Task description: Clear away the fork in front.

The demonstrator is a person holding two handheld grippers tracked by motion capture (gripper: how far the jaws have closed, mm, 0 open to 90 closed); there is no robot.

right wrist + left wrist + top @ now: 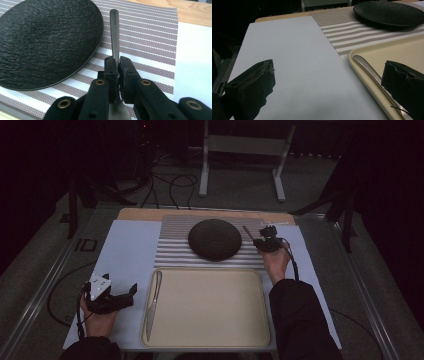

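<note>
We take the black plate (215, 239) on the striped placemat (172, 251) as our landmark. The right gripper (263, 241) sits just to the right of the plate, over the placemat's right edge, with its jaws pressed together on a metal utensil (248, 233). In the right gripper view the jaws pinch the utensil (115, 37) by its neck: the slim handle runs straight out ahead of the jaws, and a broader part shows beneath them at the bottom edge, though we cannot tell which kind of utensil it is. The long axis lies in line with the gripper; the handle end points away from the person and passes close beside the plate's (45, 42) rim without touching it. In the high view the handle slants up and to the left, toward the far right side of the plate.

Nearer the person than the plate lies a cream tray (210, 340), its far edge meeting the placemat. A knife (153, 303) lies along the tray's left side, long axis running from near to far. The left gripper (118, 296) rests well to the near left of the plate, just left of the tray, above the pale table sheet (125, 250). In the left gripper view its jaws stand spread with nothing between them, and the knife (368, 70) lies along the tray's rim (359, 71) beside one jaw.
</note>
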